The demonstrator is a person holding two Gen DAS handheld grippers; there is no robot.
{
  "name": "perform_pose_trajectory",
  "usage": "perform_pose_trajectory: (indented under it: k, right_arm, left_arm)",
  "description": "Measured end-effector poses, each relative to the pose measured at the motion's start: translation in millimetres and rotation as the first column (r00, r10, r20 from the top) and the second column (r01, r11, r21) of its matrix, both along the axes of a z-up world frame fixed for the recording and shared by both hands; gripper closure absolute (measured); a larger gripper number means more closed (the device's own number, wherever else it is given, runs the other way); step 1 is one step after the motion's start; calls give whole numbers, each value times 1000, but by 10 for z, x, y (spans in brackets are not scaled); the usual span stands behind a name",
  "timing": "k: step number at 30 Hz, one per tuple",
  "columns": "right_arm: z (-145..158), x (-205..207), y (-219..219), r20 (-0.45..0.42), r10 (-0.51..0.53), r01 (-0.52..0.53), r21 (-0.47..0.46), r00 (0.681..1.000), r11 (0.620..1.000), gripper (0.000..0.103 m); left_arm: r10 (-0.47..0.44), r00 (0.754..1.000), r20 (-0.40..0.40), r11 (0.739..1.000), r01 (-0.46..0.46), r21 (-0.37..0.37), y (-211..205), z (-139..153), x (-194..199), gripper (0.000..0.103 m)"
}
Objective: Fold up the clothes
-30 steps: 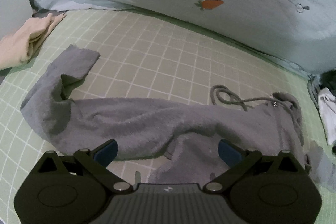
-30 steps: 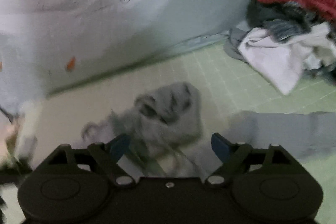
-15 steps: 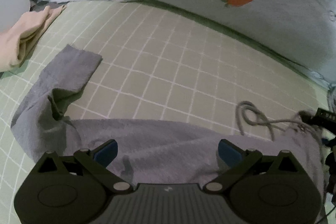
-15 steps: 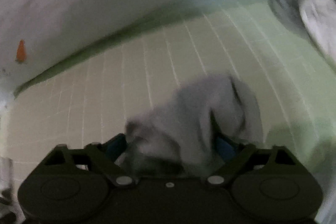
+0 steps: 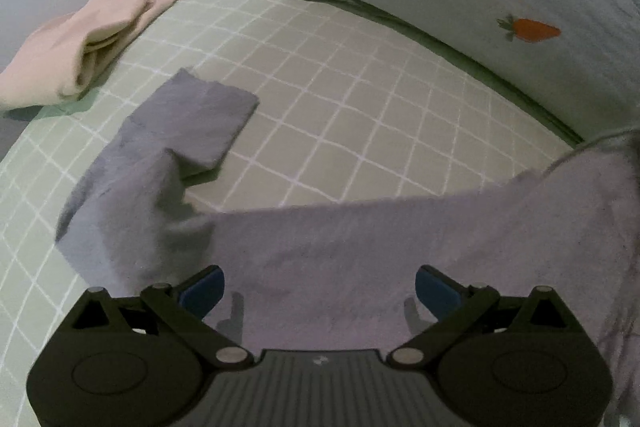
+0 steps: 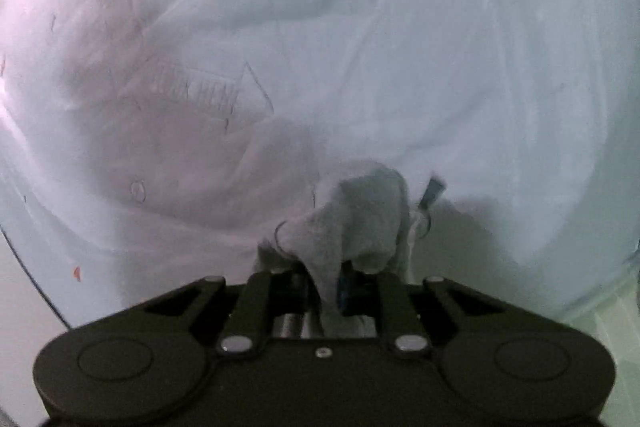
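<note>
On green checked sheet (image 5: 360, 99): grey garment (image 5: 360, 247), beige stack (image 5: 80, 43).

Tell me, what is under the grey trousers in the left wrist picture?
Under the grey trousers lies the green checked sheet, seen around the cloth. The part they cover is hidden, so anything beneath cannot be seen.

My left camera looks down, close over the grey fleece garment (image 5: 360, 247); my right faces the pale carrot-printed quilt (image 6: 360, 47); both share these.
</note>
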State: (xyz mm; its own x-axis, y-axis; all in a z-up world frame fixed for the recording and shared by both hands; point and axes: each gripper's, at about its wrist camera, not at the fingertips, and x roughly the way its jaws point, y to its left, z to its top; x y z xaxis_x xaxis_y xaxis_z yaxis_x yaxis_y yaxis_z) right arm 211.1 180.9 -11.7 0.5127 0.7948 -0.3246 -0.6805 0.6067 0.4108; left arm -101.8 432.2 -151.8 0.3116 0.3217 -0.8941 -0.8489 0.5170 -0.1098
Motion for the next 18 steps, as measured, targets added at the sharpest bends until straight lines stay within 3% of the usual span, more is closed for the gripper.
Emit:
perform_pose_trajectory:
  k: [1,2,3,5,8,12,18]
  right_arm:
    - [-48,-10,17,7,-13,13,-37,1000,999,70]
    - [-201,8,93,-15,-17,15,-149,1000,989,43]
    - [-363,3,142,-46,-12,-1,-261,999,965,34]
    - [-730,-74,154,-92,-14,-27,-432,996,901,36]
    - [-1120,-246,-30,-165,-62,-34,-525,984,850,33]
    - [-1376,-405,-319,-252,-140,-18,-536,958,844,27]
    - [-1531,-155,-494,-324,-203,25,-480,924,877,24]
  left_arm:
    - [5,1000,-2,1000,-5,-3,1,-3,-12,2]
    - [9,1000,-4,1000,-9,-5,0,-5,-20,2]
    - [9,1000,-5,1000,-9,-6,-9,-4,-21,2]
    - [1,1000,-9,1000,-1,-4,-30,5,-19,2]
    - [-16,1000,-19,1000,16,10,-48,16,-4,2]
    - [-20,999,-40,1000,20,8,-26,-17,33,2]
    - [-43,997,-56,999,43,4,-31,-72,137,2]
